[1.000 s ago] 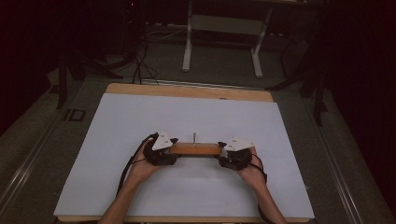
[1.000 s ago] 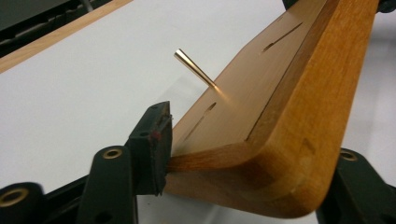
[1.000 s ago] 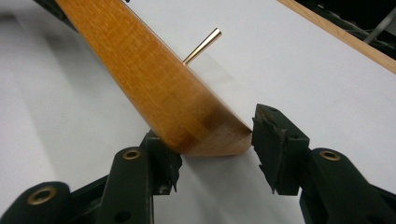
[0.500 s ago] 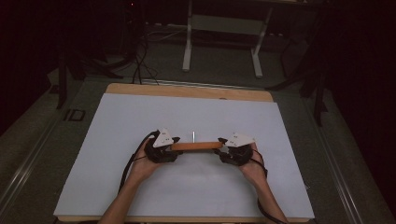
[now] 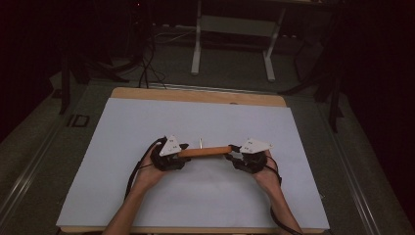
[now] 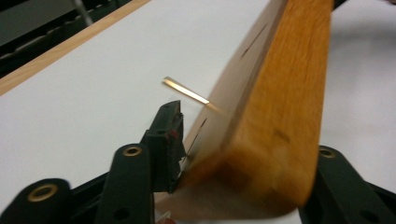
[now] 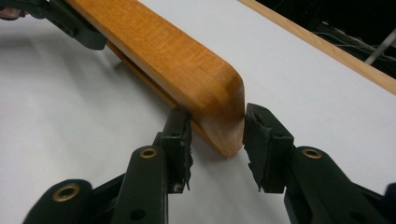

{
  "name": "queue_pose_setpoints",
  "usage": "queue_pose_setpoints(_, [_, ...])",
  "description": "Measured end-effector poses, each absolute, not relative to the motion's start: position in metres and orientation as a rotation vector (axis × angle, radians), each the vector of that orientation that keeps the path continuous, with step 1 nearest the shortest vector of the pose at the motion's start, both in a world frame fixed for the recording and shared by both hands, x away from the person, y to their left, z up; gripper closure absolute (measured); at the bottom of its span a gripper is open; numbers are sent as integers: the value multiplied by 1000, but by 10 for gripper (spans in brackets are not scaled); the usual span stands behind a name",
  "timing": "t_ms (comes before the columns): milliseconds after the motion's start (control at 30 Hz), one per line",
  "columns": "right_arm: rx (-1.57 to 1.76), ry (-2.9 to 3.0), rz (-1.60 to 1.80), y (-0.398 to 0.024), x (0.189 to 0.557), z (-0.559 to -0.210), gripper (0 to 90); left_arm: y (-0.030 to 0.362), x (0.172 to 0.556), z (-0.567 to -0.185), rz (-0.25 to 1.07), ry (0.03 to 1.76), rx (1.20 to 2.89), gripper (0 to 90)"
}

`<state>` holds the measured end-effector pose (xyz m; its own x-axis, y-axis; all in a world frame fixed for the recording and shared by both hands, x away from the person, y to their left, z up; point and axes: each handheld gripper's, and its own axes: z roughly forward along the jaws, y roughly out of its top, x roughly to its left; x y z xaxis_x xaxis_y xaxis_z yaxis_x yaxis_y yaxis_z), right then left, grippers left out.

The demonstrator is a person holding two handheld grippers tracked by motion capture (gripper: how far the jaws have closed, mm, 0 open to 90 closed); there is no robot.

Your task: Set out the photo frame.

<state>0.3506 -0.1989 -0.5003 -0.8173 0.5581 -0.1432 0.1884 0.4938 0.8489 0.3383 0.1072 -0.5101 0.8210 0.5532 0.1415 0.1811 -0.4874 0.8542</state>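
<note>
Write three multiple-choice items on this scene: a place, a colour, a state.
1. Where is the orange-brown wooden board?
A. between the two claws
B. on the floor
C. at the far edge
2. What colour is the flat sheet covering the wooden table?
A. green
B. white
C. red
3. How is the board?
A. lying free
B. snapped in two
C. gripped at both ends
Key: 1 A, it spans from the left claw to the right claw; 2 B, the sheet looks white; 3 C, both claws' jaws have just been closing and their pads meet its ends.
</note>
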Motion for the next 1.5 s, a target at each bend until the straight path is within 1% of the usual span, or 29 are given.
queue_pose_setpoints(133, [611,2344,1265,-200,353,-502,613,106,337,-510,506,534,2068,577])
queue_pose_setpoints(333, [565,2371,1271,-198,358,-500,557,107,338,-511,488,531,2061,576])
queue_pose_setpoints(367, [553,2380,1278,-197,360,-500,526,107,338,-511,488,530,2062,565])
queue_pose_setpoints(500, [526,2404,1281,-192,363,-500,457,108,338,-511,489,536,2061,535])
queue_pose_setpoints(633, [515,2424,1286,-189,367,-503,444,111,339,-511,471,553,2058,515])
queue_pose_setpoints(733, [507,2433,1282,-186,368,-505,448,115,340,-512,465,567,2059,511])
queue_pose_setpoints(800, [492,2440,1283,-185,368,-505,481,118,341,-512,462,575,2053,511])
queue_pose_setpoints(900, [481,2441,1281,-184,367,-505,493,121,341,-513,454,581,2048,516])
queue_pose_setpoints(1267, [419,2454,1253,-179,360,-501,550,123,340,-510,514,567,2090,507])
queue_pose_setpoints(1500, [404,2464,1263,-179,359,-499,574,126,340,-508,498,560,2082,509])
